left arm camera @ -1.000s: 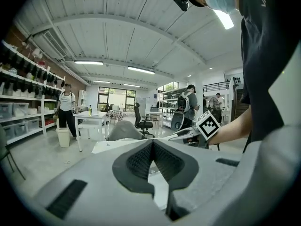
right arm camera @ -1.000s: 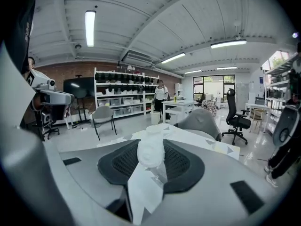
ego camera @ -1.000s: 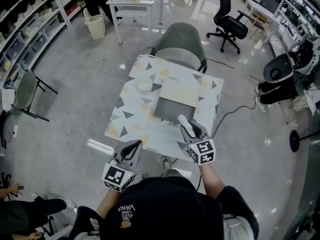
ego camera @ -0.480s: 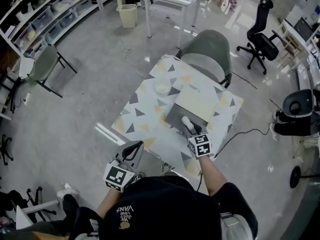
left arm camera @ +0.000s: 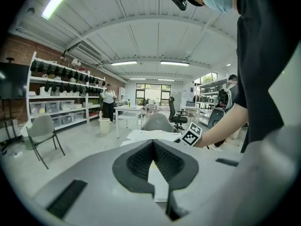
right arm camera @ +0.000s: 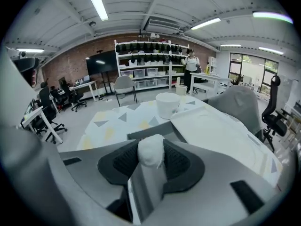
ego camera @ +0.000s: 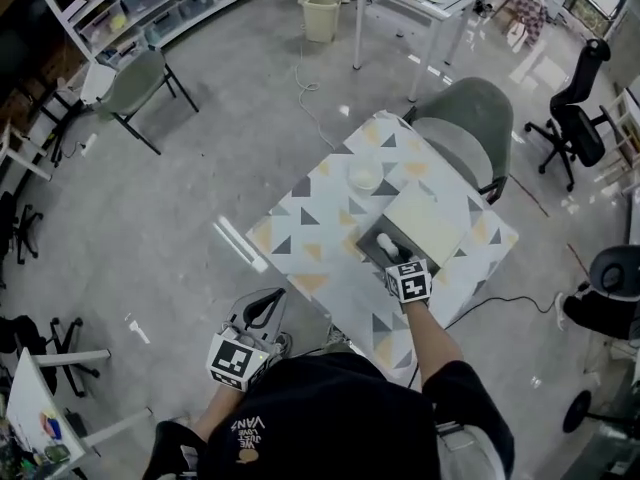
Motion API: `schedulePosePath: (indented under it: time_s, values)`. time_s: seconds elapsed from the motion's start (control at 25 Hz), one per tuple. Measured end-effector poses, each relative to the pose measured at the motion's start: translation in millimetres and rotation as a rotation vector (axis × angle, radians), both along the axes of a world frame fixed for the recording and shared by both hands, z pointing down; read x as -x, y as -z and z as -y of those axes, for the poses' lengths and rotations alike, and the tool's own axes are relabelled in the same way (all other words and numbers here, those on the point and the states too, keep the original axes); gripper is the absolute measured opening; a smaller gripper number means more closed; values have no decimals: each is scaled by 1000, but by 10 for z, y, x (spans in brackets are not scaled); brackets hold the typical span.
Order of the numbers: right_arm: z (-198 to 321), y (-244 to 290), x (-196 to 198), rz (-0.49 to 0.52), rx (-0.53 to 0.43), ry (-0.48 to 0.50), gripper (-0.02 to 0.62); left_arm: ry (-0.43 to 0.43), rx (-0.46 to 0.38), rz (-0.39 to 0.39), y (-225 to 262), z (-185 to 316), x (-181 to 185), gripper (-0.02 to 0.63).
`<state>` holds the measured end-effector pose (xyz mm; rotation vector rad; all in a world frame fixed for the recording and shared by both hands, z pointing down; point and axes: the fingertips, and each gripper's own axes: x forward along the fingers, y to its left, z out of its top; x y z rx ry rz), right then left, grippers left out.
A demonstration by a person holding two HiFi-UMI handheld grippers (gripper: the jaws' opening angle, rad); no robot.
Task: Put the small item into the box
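Note:
My right gripper (ego camera: 392, 252) is shut on a small white roll-like item (ego camera: 385, 242), which stands up between its pads (right arm camera: 175, 163) in the right gripper view as the item (right arm camera: 150, 150). It hangs over the grey inside of the open box (ego camera: 366, 252), whose cream lid (ego camera: 425, 218) lies folded back beyond it. The box's grey rim (right arm camera: 141, 134) shows just ahead of the jaws. My left gripper (ego camera: 262, 308) is off the table's near corner, its tips together with nothing between them (left arm camera: 154, 147).
The box sits on a table (ego camera: 300, 218) with a triangle pattern. A white cup (ego camera: 365, 176) stands on it left of the lid, also seen as the cup (right arm camera: 167, 105). A grey-green chair (ego camera: 470, 118) is tucked in at the far side. Shelves and office chairs ring the room.
My right gripper has come down and forward with the white item, from the table's near edge to over the box. The left gripper stays low near the table corner.

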<state>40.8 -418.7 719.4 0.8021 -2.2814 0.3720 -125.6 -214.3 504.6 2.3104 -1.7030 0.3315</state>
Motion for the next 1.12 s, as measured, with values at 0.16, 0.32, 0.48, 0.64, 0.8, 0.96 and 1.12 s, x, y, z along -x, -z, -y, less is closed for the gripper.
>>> schedulePosePath:
  time_s: [0.16,0.32,0.48,0.64,0.8,0.96,1.12]
  values:
    - [107,-139,98,-18,13,39,140,51,9,21,-30,-80,67,6]
    - [158,-264,153,-44,36,68,140,87,24,28,-41,-139,99,6]
    - [198,-342,137,-37,71,57,140,99,27,24,-27,-135,107,6]
    - [186,-438,77,-32,101,56,140,99,28,24,-50,-101,104,6]
    - [145,-558,-83,-76,141,56,140,91,25,18,-58,-55,81,6]
    - [156,-636,-148,-130,168,74,140,77,32,15,-67,4,75,6]
    - [147,-769,-170,-171,203,92,141,65,34,14,-68,57,56,6]
